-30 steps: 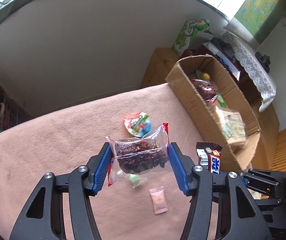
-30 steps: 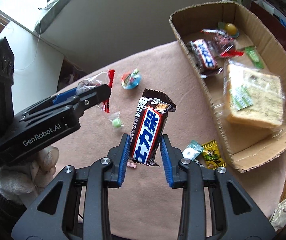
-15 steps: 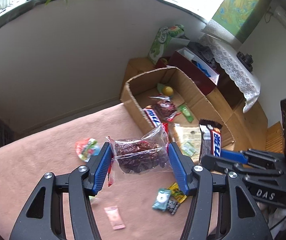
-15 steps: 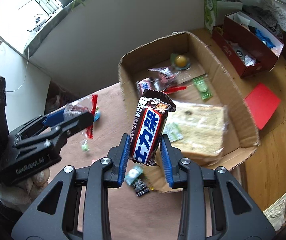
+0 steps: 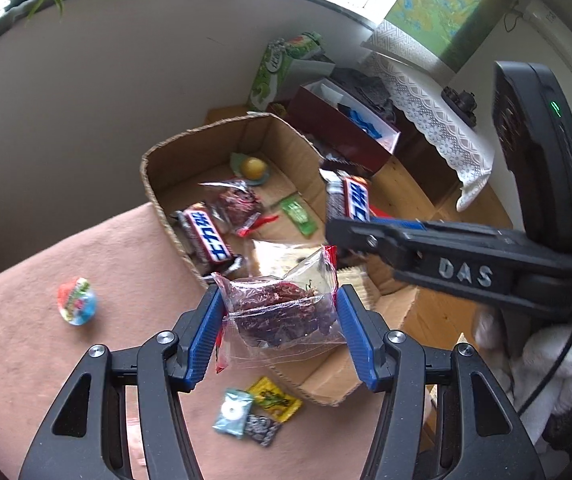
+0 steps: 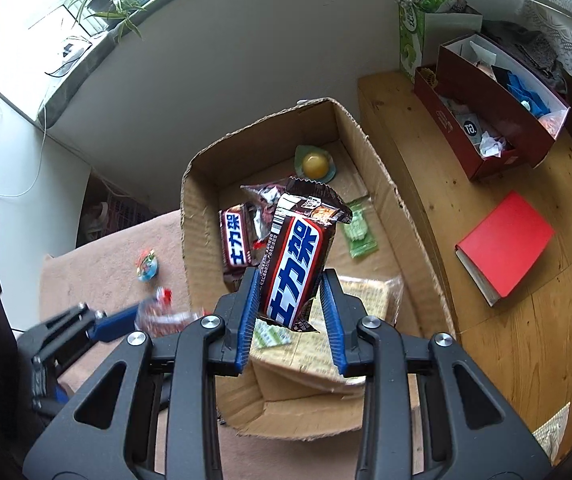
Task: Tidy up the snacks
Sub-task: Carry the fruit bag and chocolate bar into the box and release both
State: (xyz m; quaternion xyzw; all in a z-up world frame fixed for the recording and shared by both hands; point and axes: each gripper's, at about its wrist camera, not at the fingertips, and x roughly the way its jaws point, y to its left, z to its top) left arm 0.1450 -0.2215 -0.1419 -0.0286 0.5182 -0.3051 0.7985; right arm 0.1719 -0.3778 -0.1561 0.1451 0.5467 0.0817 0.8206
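Left gripper (image 5: pixel 279 334) clamping clear plastic bag of dark dried fruit (image 5: pixel 281 314), hanging over near edge of open brown cardboard box (image 5: pixel 157 200). Right gripper (image 6: pixel 289 312) pinching brown chocolate bar with blue-white label (image 6: pixel 296 264) upright, hanging above box interior. Box sitting at pink cloth's (image 5: pixel 45 360) edge, holding 1 matching bar (image 5: pixel 205 236). Round colourful jelly cup (image 5: pixel 77 301) lying on cloth.

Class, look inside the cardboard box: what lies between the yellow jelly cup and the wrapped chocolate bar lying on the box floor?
A clear packet of dark dried fruit lies between the jelly cup and the bar, inside the cardboard box. The left wrist view shows it best.
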